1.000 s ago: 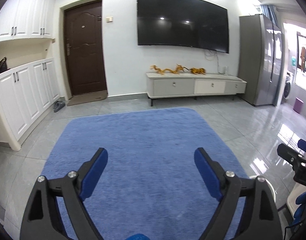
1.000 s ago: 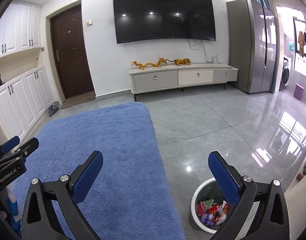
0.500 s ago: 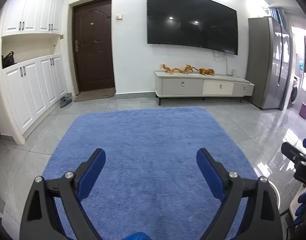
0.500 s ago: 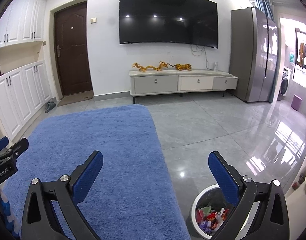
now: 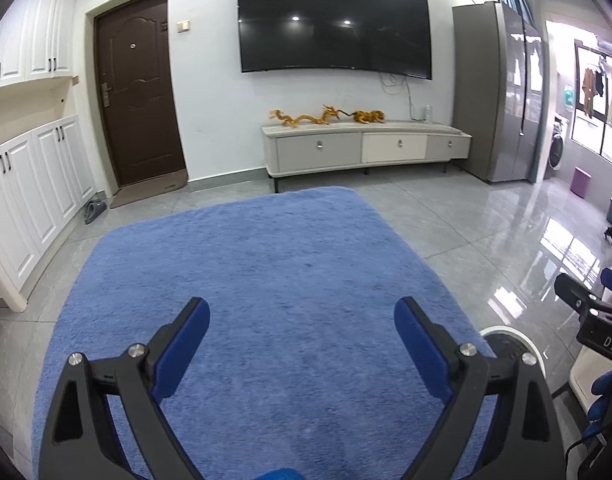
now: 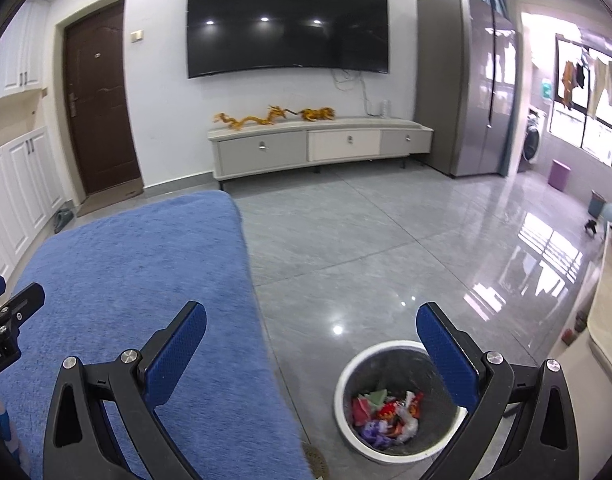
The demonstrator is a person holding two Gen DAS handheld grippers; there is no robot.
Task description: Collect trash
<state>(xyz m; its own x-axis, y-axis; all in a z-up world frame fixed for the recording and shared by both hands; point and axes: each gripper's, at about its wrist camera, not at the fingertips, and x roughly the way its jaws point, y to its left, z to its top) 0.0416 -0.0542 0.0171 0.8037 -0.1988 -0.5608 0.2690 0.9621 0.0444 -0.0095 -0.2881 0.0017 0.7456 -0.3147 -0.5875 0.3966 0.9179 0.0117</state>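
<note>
Both sets of jaws are spread wide with nothing between their blue pads. In the left wrist view the left gripper fills the lower middle of the frame over a blue rug. In the right wrist view the right gripper sits at the bottom, its left finger over the rug's edge and its right finger over the rim of a white trash bin at lower right.

The bin stands on the grey tile floor just beside the rug, and colourful crumpled trash lies in its bottom, in red, green, purple and white. In the left wrist view only an arc of the bin's rim shows at lower right, behind the finger.

Farther up, a low TV cabinet stands against the wall with golden dragon figures on top, under a large dark television. A brown door is at upper left, and a grey refrigerator at upper right.
</note>
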